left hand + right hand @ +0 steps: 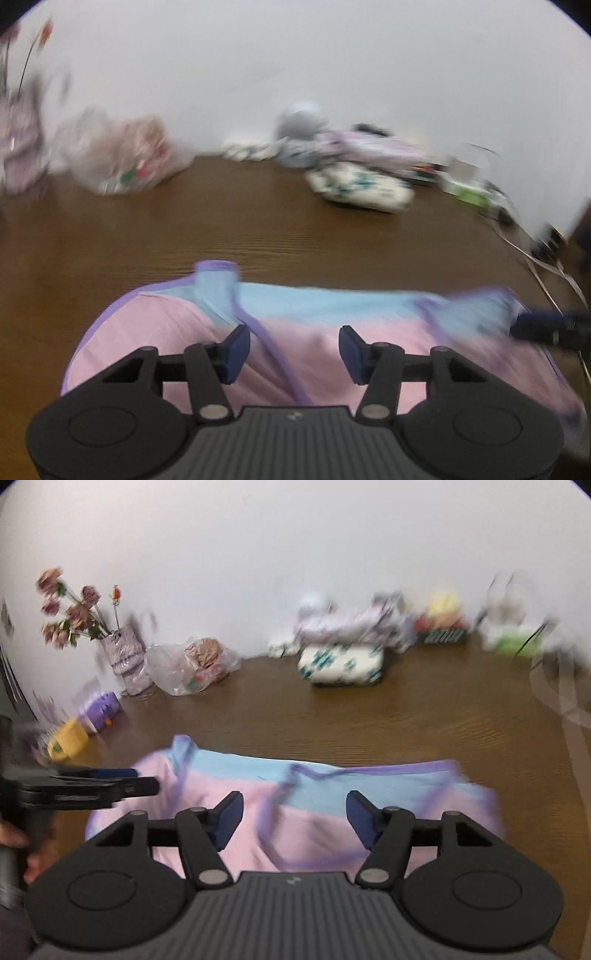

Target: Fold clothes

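Observation:
A pink and light-blue garment (pixel 325 306) with purple trim lies spread on the brown wooden table (pixel 221 229). My left gripper (pixel 294 349) hovers over its pink part, jaws open, nothing between the pads. In the right wrist view the same garment (pixel 243 766) lies below my right gripper (pixel 295 818), which is also open and holds nothing. The right gripper's tip (pixel 546 326) shows at the garment's right end in the left wrist view. The left gripper (pixel 92 782) appears side-on at the garment's left end, held by a hand (pixel 14 838). Both views are blurred.
At the back stand a folded white cloth with teal marks (pixel 340 664), a pile of patterned clothes (pixel 347 627), a plastic bag (pixel 195 664), a vase of flowers (pixel 127 657) and small toys (pixel 99 709). Cables (pixel 546 273) run along the table's right edge.

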{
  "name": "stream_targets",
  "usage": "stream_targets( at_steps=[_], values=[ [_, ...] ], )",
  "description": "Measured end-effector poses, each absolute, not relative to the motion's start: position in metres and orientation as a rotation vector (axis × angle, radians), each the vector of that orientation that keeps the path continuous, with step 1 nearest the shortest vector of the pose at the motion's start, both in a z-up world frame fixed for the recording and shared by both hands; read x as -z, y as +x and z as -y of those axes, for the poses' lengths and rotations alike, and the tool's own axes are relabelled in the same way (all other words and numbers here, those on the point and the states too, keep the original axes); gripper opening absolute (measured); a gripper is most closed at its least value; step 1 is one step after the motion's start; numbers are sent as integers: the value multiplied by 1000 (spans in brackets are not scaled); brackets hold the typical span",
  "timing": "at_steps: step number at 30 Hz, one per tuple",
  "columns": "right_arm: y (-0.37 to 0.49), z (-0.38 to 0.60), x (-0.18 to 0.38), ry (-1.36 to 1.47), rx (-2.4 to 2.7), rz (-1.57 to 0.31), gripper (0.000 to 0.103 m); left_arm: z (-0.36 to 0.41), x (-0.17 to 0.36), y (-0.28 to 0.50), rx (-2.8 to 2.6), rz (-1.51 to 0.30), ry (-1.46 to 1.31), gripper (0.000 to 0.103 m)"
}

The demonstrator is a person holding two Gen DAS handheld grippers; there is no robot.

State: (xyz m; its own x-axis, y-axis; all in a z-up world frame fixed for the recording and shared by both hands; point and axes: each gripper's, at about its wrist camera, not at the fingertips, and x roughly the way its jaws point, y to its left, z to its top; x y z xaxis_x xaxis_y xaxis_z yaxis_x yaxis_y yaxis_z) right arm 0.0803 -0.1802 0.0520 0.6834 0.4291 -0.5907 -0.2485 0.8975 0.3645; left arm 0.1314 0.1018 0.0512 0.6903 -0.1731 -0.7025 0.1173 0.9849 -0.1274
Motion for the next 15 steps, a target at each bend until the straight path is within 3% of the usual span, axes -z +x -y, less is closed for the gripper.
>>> stream_targets(
  at_steps=[1, 5, 8, 10, 11, 15],
  values=[
    [96, 175, -46, 285, -372, -756, 51, -108, -45, 145, 134, -802, -94, 51],
    [137, 157, -24, 315, -337, -837, 48, -135, -23, 169, 64, -819, -159, 50],
    [145, 146, -12, 281, -331, -854, 35, -148, -21, 162, 19, -805, -123, 50],
    [148, 139, -6, 239, -329, -859, 9, -149, -18, 154, -24, -799, -34, 50],
    [145, 134, -5, 191, -321, -847, 5, -148, -16, 148, -40, -785, 1, 52],
    [136, 130, -2, 98, -238, -781, 2, -151, -13, 125, -57, -764, 9, 53]
  ],
)
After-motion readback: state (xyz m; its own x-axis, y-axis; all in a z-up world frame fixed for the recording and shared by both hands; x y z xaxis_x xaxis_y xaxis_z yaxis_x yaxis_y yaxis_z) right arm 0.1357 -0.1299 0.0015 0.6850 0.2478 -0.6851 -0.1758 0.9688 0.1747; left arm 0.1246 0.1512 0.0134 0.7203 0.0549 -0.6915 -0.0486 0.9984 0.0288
